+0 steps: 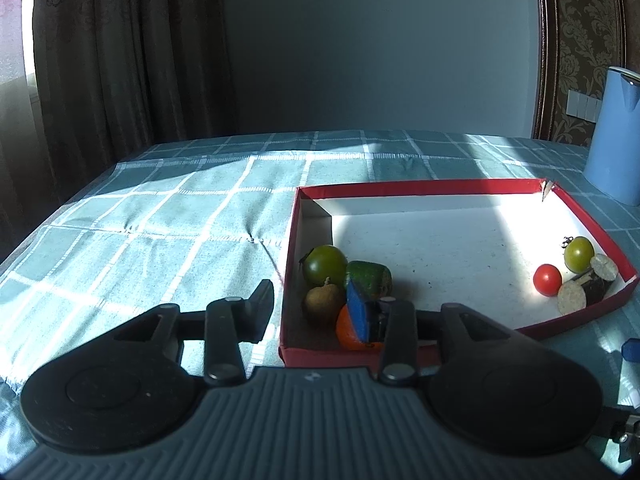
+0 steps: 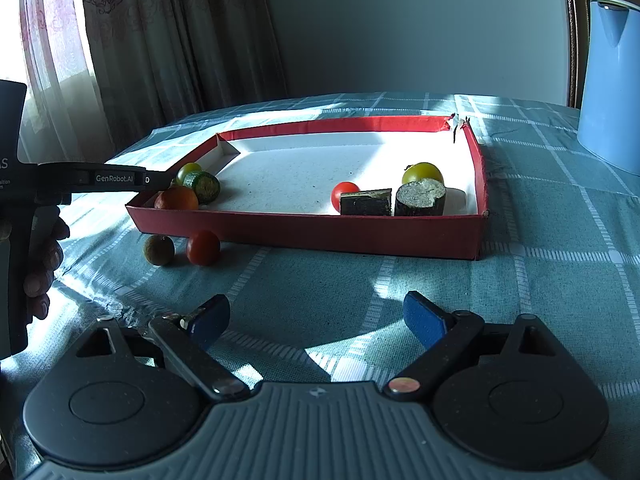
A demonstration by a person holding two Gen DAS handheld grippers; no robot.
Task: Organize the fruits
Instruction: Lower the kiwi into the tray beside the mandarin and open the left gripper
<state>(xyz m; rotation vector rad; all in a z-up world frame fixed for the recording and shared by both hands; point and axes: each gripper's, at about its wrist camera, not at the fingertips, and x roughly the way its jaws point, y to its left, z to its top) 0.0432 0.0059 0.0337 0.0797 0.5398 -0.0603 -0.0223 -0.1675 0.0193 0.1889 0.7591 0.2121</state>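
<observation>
Two groups of produce lie in the red box point(image 2: 304, 232): at its left end an orange point(image 2: 178, 199), a green tomato point(image 2: 188, 171) and a cucumber piece point(image 2: 205, 187), with a small brown fruit point(image 1: 323, 304) seen only from the left wrist; at its right end a red tomato point(image 2: 344, 194), a yellow-green tomato point(image 2: 422, 173) and two dark cut pieces point(image 2: 420, 199). I judge the sorting puts fruits in one corner and the other items in the far corner, so the middle of the box stays free.

On the cloth point(image 2: 520, 280), just outside the near wall of the box, a brown fruit point(image 2: 159, 249) and a red tomato point(image 2: 203, 247) sit side by side; these are not yet sorted.

The left gripper point(image 1: 316, 306) reaches over the left end of the box, its jaws apart. One blue pad point(image 1: 360, 312) stands against the orange, the other finger is outside the wall, so nothing is clamped. Probably it has just let something down there or is lining up.

The right gripper point(image 2: 316, 320) hovers over the cloth in front of the box, jaws wide apart and empty, well placed to go for the two loose items
</observation>
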